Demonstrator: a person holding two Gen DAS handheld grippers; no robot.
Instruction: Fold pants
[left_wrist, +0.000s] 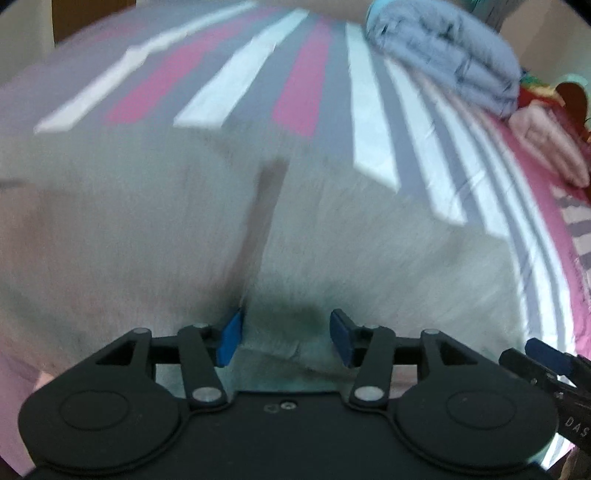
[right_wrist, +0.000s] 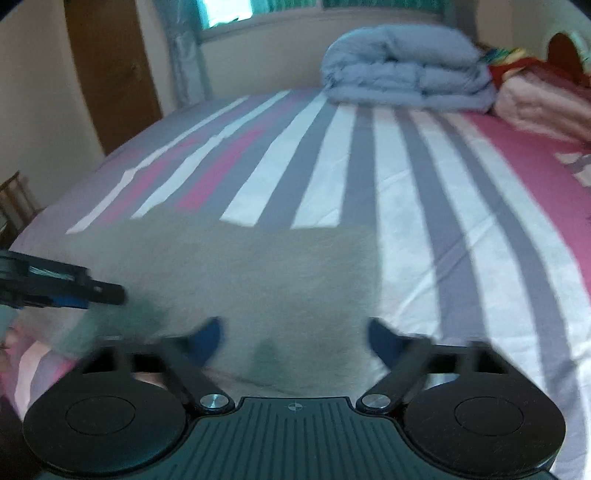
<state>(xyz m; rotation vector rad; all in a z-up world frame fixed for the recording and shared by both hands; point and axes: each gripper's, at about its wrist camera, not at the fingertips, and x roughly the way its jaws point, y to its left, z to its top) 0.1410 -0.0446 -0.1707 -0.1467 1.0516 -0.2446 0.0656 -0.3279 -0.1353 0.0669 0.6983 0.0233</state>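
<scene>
Both tools released, left tool (left_wrist: 286, 338), right tool (right_wrist: 295, 341), over pants (right_wrist: 258, 266), striped bed (right_wrist: 461, 206) beyond

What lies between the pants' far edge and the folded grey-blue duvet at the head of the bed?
Only bare striped bedsheet: in the right wrist view, nothing sits between the pants and the duvet. The left wrist view shows the same.

The pale grey-white pants (left_wrist: 155, 229) look like soft, fuzzy matt cloth. The pink, grey and white striped bedsheet (right_wrist: 461, 206) is smooth woven cotton, lightly creased. The folded blue-grey quilt (right_wrist: 402, 70) looks puffy and stitched. The black tongs (left_wrist: 284, 334) are matt plastic with shiny metal rivets.
</scene>
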